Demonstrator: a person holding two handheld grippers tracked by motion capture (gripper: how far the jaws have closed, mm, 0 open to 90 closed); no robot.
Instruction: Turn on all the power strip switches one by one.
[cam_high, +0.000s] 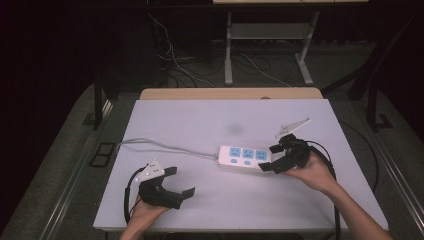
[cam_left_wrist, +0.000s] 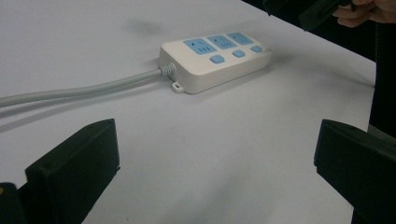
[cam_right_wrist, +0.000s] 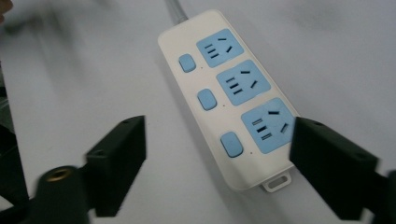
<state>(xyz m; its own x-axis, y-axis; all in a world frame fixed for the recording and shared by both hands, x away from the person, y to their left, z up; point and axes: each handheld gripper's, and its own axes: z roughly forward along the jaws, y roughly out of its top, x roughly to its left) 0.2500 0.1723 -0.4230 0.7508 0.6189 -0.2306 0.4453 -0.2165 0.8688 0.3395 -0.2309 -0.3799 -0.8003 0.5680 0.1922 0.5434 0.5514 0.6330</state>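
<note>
White tabletop (cam_high: 200, 120): power strip (cam_high: 243, 158) lies left-right, cord end left.

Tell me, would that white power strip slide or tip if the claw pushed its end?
The power strip lies flat and low, so it would probably slide rather than tip. Its smooth shell may slip between the right claw pads. The grey cable looks bendy, so it would likely trail and drag a little.

White three-socket power strip (cam_high: 243, 158) flat on table.
</note>
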